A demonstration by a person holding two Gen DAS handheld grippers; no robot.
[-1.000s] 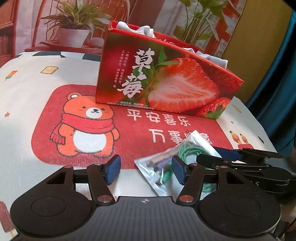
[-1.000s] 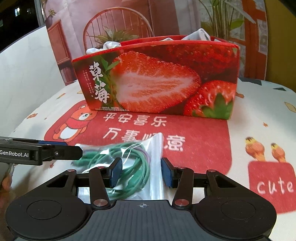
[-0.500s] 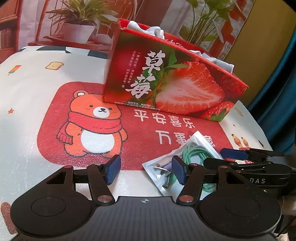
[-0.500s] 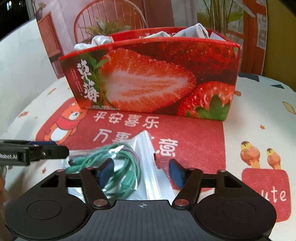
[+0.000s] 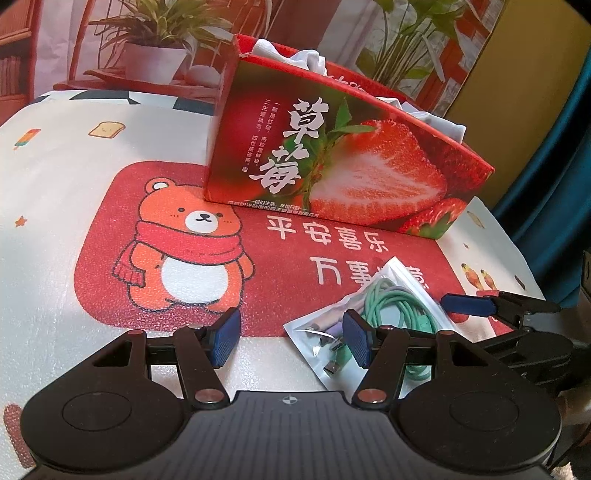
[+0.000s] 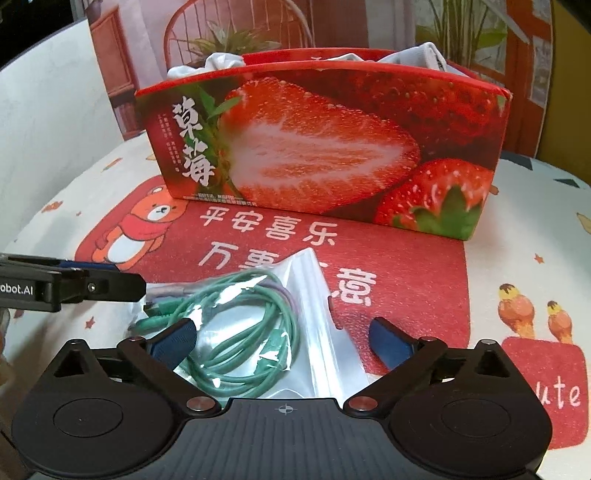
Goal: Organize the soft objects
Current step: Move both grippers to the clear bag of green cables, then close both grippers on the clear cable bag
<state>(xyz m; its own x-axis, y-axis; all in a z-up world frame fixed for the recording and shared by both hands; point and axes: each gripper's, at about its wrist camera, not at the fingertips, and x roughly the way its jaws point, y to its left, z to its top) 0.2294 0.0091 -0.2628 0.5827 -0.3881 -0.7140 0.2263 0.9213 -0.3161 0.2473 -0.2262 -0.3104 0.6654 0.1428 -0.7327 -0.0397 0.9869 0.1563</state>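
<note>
Right tool (image 6: 284, 341) opening over bagged cable (image 6: 243, 332); bag's near end hidden.

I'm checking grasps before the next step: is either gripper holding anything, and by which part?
Nothing is held. The right gripper is opening around the bagged cable, untouched; the left gripper is open and empty.

We're in a home here, a cosy living or dining corner. The counter (image 5: 55, 177) wears a white cartoon-print cloth with toast, popsicles and little birds, topped by a red mat with an orange bear in a scarf (image 5: 184, 251). Behind it, a leafy potted plant in a white pot (image 5: 155, 62), a round-backed wooden chair (image 6: 236, 22), and a dark teal curtain (image 5: 554, 206) at the edge.
</note>
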